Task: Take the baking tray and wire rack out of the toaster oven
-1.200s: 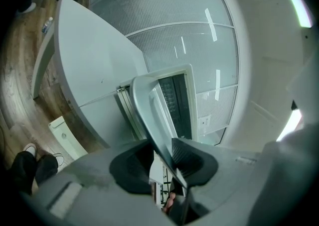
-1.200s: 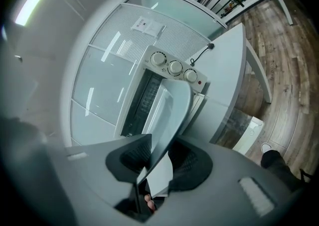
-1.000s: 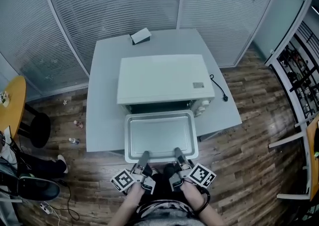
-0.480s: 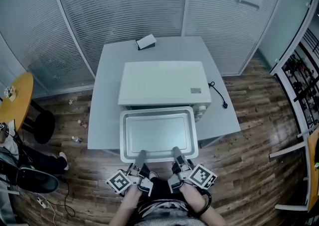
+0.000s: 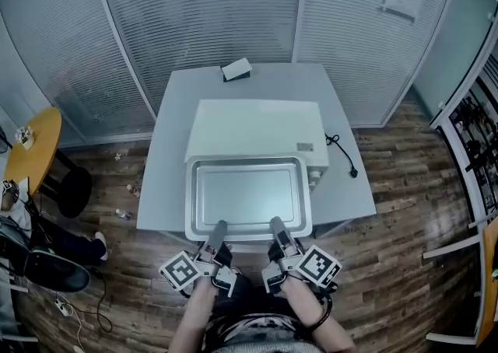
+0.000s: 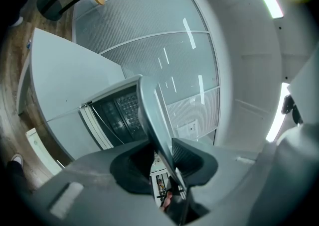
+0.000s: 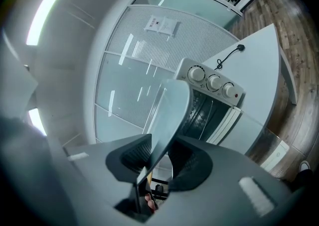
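The baking tray [image 5: 247,196] is out of the toaster oven [image 5: 257,127] and held flat in the air just in front of it, its far edge covering the oven's front as seen from above. The left claw [image 5: 216,228] is clamped on the tray's near rim towards the left, and the right claw [image 5: 276,225] is clamped on the same rim towards the right, each with the thin metal lip pinched between its dark pads. Past the tray's edge, the oven's dark mouth stands open, with three knobs [image 7: 214,83] down its right side. The oven sits on a pale grey worktop [image 5: 165,180], a black cord [image 5: 342,155] trailing to its right and a small box [image 5: 236,70] at the far edge.
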`<state>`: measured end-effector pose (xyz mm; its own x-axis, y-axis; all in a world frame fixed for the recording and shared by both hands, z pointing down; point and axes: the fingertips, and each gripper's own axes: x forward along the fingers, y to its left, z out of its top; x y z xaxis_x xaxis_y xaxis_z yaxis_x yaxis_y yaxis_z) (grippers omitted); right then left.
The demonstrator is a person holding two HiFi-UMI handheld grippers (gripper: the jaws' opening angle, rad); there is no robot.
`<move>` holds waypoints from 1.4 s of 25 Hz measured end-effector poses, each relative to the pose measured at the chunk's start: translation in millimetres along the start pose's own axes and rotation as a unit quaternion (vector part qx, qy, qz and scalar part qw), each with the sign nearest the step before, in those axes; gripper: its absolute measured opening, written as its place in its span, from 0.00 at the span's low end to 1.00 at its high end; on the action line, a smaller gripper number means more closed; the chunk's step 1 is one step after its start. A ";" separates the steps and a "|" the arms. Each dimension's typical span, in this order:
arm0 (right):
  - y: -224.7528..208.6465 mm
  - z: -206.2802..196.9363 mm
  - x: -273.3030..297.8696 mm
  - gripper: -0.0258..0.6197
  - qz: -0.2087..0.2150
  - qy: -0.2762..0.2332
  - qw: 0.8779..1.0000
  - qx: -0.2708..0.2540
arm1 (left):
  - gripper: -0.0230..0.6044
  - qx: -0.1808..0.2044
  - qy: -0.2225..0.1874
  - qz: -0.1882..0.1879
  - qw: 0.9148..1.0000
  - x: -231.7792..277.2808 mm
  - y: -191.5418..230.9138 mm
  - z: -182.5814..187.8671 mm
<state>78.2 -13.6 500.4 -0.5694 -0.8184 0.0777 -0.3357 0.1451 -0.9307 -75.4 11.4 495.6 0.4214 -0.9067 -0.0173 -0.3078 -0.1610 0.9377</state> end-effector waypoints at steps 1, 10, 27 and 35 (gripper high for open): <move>-0.7 2.6 3.4 0.21 -0.002 0.000 1.000 0.002 | 0.21 -0.006 0.000 0.002 1.000 3.9 0.6 1.4; -9.0 21.9 47.6 0.21 -0.015 -0.019 0.999 0.021 | 0.21 -0.012 0.024 0.007 1.000 48.4 14.8 29.0; 1.7 53.5 102.7 0.26 -0.023 -0.052 0.998 -0.017 | 0.22 -0.038 0.055 0.007 0.998 108.1 23.8 69.6; 16.9 64.8 124.4 0.27 0.018 -0.054 0.997 -0.043 | 0.24 -0.023 0.062 -0.012 0.998 126.6 20.0 79.7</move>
<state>50.3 -149.0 471.1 -0.4987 -0.8668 0.0016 -0.3822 0.2182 -0.8979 -96.2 -137.7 484.4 0.5311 -0.8473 0.0008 -0.2589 -0.1614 0.9523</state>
